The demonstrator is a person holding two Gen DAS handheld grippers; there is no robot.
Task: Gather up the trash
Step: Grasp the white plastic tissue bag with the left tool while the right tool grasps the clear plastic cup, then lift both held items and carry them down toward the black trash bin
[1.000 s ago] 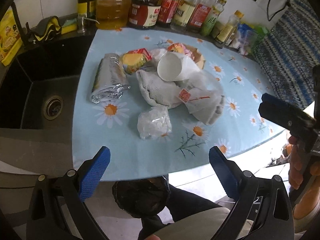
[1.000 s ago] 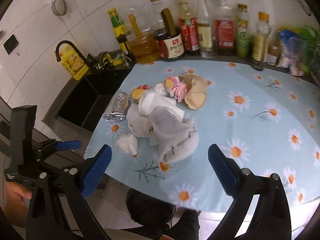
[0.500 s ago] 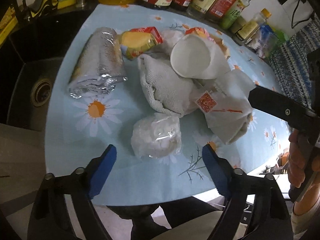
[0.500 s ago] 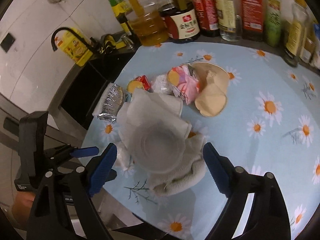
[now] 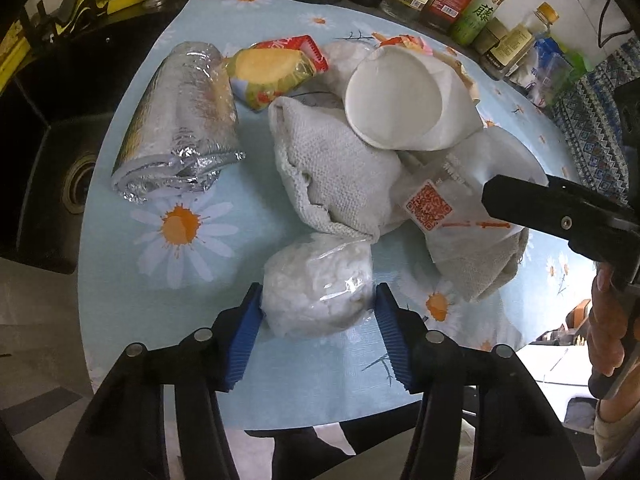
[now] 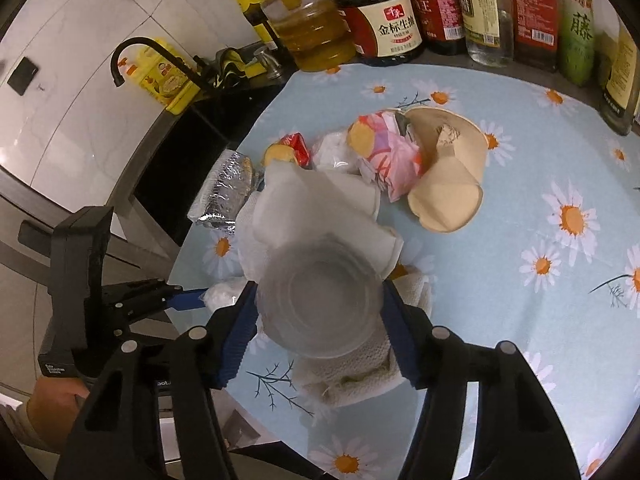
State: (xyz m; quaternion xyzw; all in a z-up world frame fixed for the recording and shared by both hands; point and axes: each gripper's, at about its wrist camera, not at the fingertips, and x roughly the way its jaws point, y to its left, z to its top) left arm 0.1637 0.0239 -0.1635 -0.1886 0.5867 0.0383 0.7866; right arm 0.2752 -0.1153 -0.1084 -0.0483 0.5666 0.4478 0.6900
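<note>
A pile of trash lies on the daisy-print tablecloth (image 5: 132,280). My left gripper (image 5: 318,312) has its blue pads on both sides of a crumpled clear plastic bag (image 5: 318,288) at the pile's near edge. My right gripper (image 6: 320,312) has its pads against both sides of a clear plastic cup (image 6: 320,300) that lies on a grey knitted cloth (image 6: 352,384). The pile also holds a foil packet (image 5: 180,124), a yellow-red snack wrapper (image 5: 272,68), a white paper cup (image 5: 396,100), a tan paper cup (image 6: 448,184) and a pink wrapper (image 6: 392,156).
A row of sauce and oil bottles (image 6: 396,20) stands along the back wall. A dark sink (image 5: 60,152) with a black faucet (image 6: 140,52) lies left of the table. The table's near edge is just under both grippers.
Both grippers moved forward and down to the pile and narrowed. The left now brackets the plastic bag, the right the clear cup.
</note>
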